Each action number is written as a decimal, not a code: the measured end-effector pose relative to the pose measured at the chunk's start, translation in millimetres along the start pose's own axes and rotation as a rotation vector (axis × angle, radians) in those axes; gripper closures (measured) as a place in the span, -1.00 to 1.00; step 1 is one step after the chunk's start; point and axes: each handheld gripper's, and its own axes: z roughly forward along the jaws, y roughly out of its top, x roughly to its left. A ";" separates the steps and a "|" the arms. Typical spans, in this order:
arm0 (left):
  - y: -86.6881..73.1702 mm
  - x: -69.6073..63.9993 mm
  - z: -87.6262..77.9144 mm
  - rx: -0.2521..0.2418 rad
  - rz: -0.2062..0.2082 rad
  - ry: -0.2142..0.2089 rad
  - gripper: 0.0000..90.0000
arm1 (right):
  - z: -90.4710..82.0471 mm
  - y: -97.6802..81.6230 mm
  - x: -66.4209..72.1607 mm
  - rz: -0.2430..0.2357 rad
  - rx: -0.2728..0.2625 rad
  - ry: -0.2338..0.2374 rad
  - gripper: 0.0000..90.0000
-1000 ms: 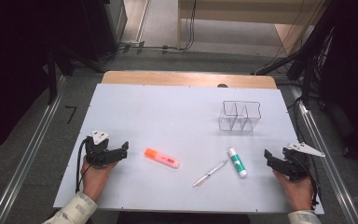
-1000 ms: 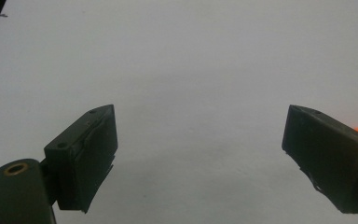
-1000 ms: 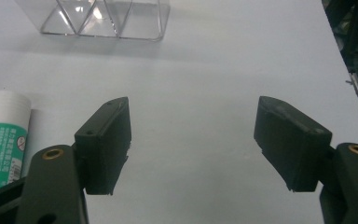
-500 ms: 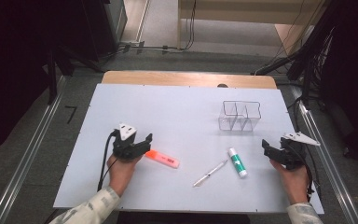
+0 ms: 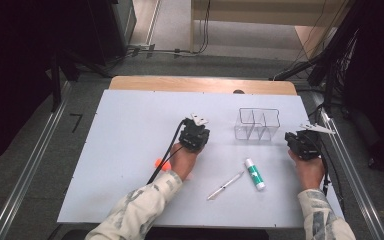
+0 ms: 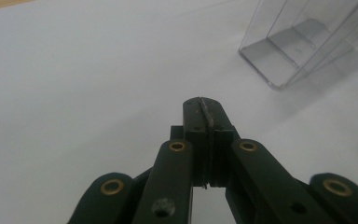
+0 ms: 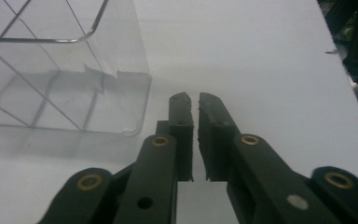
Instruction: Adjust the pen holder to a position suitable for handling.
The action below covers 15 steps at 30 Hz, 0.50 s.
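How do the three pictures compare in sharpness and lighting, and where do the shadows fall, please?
High view: the white table is evenly lit against dark surroundings, slightly soft. Left gripper view: the left gripper is sharp and the clear organizer blurry. Right gripper view: the organizer casts a grey shadow on the table, and the right gripper reads dark.

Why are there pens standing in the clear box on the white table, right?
Not quite: the clear box on the white table holds nothing. The high view shows the pen and the glue stick lying flat on the table in front of it.
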 end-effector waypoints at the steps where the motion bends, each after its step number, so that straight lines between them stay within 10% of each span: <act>1: 3.5 -3.4 6.5 0.003 0.008 0.006 1.00 | 3.9 0.8 -0.2 0.001 0.001 0.006 0.87; 15: 36.8 -42.6 56.7 -0.051 0.026 -0.019 1.00 | 21.0 12.3 6.4 -0.065 -0.041 0.073 0.89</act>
